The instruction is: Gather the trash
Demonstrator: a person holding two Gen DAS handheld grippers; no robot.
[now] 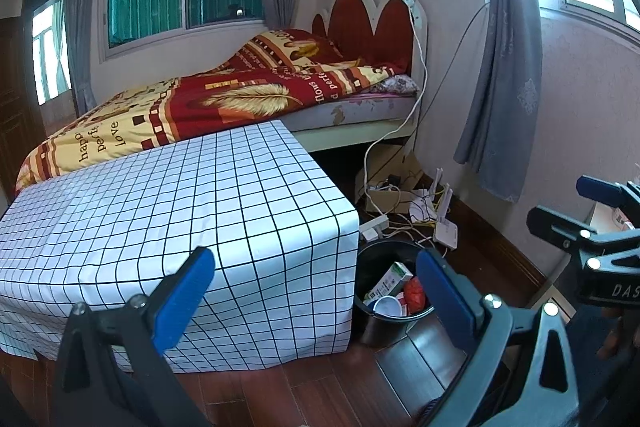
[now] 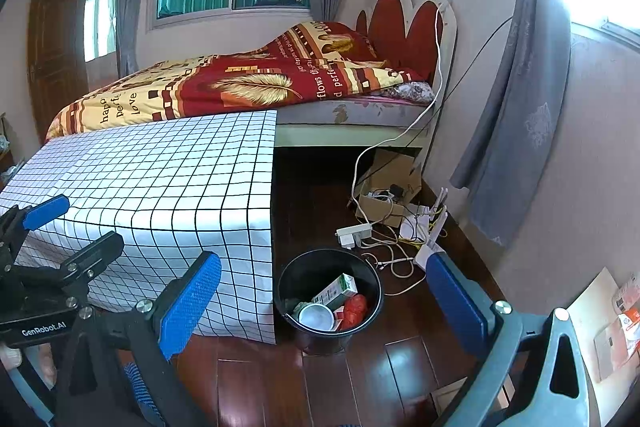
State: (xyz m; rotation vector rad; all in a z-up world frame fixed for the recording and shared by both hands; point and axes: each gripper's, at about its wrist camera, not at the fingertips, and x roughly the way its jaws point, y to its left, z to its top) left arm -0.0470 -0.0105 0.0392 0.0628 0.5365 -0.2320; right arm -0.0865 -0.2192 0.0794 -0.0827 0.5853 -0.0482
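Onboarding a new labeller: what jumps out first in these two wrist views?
First the table draped in a white black-grid cloth, filling the left foreground, with the red and yellow quilted bed behind it under the window. Next, the black trash bin on the wooden floor at the table's right corner, already holding a green-white carton, a white cup and something red. Both grippers hover open, holding nothing.
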